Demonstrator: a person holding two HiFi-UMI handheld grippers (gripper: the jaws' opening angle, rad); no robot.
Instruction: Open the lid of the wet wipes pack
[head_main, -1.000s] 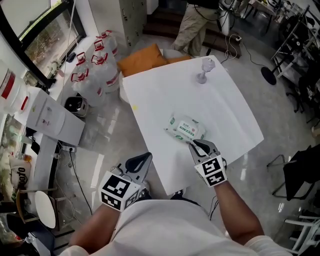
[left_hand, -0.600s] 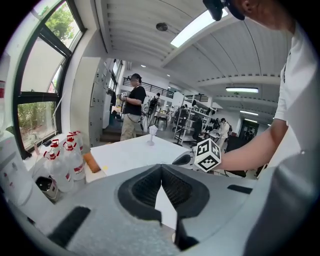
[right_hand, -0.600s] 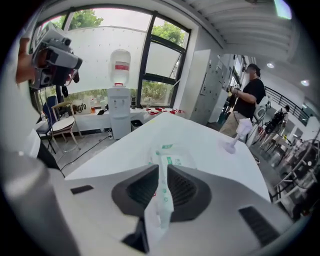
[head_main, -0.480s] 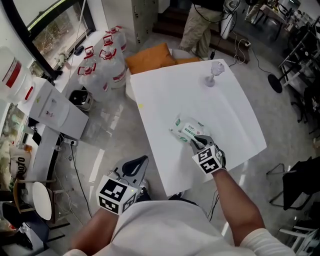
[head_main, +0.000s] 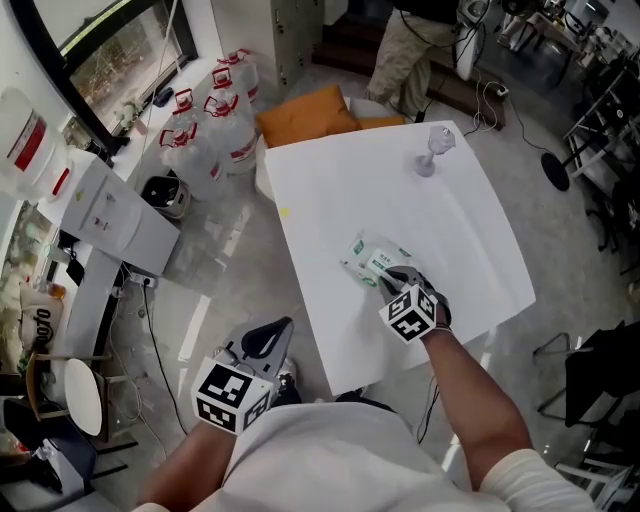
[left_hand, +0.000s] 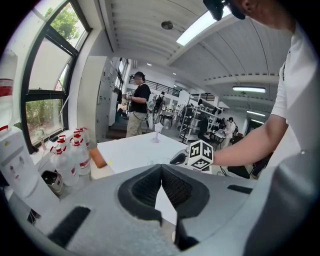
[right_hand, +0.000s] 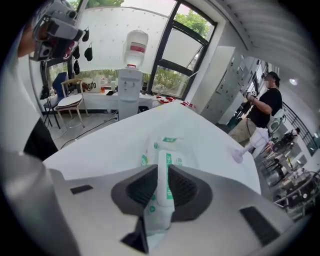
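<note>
The wet wipes pack (head_main: 372, 260), white with green print, lies on the white table (head_main: 340, 190) near its front edge. My right gripper (head_main: 397, 282) reaches down onto the pack's near end. In the right gripper view an upright white and green fold of the pack (right_hand: 164, 170) fills the gap between the pads, which touch it on both sides. These jaws have just been opening a little around that fold. My left gripper (head_main: 276, 328) hangs off the table's left front corner, with its tips (left_hand: 161, 167) together and nothing in them.
A lilac stemmed glass (head_main: 431, 150) stands at the table's far end. Several water jugs (head_main: 205, 130), an orange cushion (head_main: 303, 113) and a water dispenser (head_main: 105, 220) are on the floor at the left. A person (head_main: 410, 50) stands beyond the table. A dark chair (head_main: 600, 370) is at the right.
My right gripper has sunk and rolled onto the pack's near end, and its marker cube now faces more sideways. The left gripper has drifted slightly.
</note>
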